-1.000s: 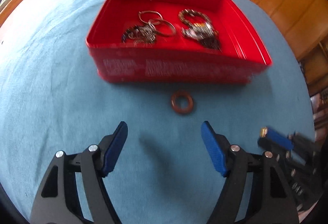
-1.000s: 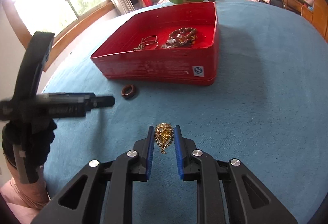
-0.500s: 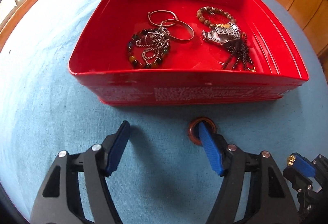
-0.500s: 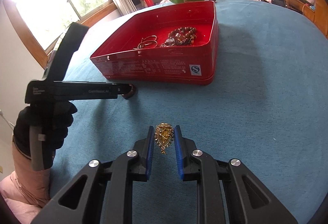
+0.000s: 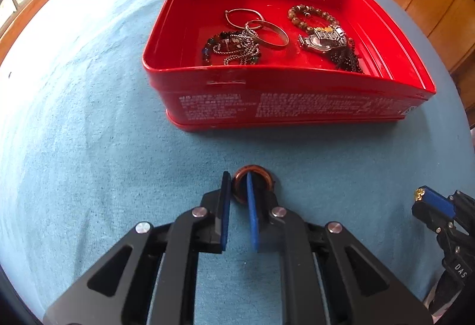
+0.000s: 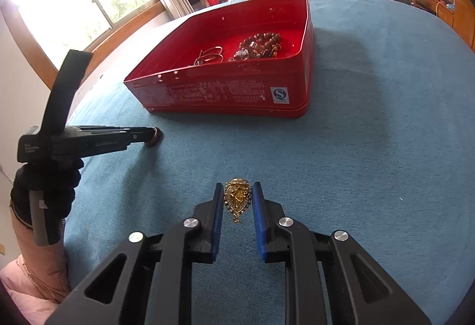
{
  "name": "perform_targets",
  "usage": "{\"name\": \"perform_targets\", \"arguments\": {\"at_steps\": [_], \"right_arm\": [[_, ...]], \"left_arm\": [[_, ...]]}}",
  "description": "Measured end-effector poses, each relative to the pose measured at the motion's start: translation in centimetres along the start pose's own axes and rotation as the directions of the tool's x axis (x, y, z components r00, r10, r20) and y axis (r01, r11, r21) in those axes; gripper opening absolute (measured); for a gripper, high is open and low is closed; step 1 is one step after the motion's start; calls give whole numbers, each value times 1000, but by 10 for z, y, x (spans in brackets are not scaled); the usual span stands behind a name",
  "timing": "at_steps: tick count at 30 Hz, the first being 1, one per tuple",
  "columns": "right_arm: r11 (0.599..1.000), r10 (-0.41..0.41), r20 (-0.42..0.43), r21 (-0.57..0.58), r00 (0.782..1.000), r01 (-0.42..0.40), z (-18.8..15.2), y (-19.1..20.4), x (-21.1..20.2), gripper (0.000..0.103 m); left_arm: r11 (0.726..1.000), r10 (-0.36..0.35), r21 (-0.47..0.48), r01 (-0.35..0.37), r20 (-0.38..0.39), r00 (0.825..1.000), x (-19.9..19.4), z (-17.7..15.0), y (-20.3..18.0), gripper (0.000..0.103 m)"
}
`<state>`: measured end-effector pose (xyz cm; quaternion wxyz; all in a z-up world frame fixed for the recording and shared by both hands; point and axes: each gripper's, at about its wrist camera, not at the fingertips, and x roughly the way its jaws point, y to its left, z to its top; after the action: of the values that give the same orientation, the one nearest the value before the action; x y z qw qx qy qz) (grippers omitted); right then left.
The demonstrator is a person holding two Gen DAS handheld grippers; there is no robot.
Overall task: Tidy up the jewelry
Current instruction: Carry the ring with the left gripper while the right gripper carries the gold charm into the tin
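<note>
Left wrist view: the left gripper (image 5: 237, 185) pinches the brown ring's (image 5: 252, 184) rim low in centre frame, below the red tin (image 5: 297, 105). At bottom centre of the right wrist view, the right gripper (image 6: 237, 195) clamps a gold brooch (image 6: 237, 198).

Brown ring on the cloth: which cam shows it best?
Left wrist: the brown ring sits close and central, with one pad of the left tongs through its hole. Right wrist shows it small, far left, mostly hidden behind those tongs.
</note>
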<state>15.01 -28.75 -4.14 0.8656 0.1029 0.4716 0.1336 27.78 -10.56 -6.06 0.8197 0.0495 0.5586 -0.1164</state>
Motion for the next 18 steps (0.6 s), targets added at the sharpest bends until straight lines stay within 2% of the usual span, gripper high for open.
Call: {"name": "perform_targets", "arguments": {"at_steps": [4,7,18], "right_arm": [[1000,-12,-20,1,1000,12,0,0,8,19],[1000,-19,-35,12,999,19,0,-1,14,19],[999,13,41,34,999,-14,2,-6,-10,19]], "left_arm": [[1000,16,26,-17,24,1000,3,1,-5,10],[1000,-1,2,1,35,999,4,0,-5,9],[995,-94,-12,96,114,989,-37,-22,6,6]]}}
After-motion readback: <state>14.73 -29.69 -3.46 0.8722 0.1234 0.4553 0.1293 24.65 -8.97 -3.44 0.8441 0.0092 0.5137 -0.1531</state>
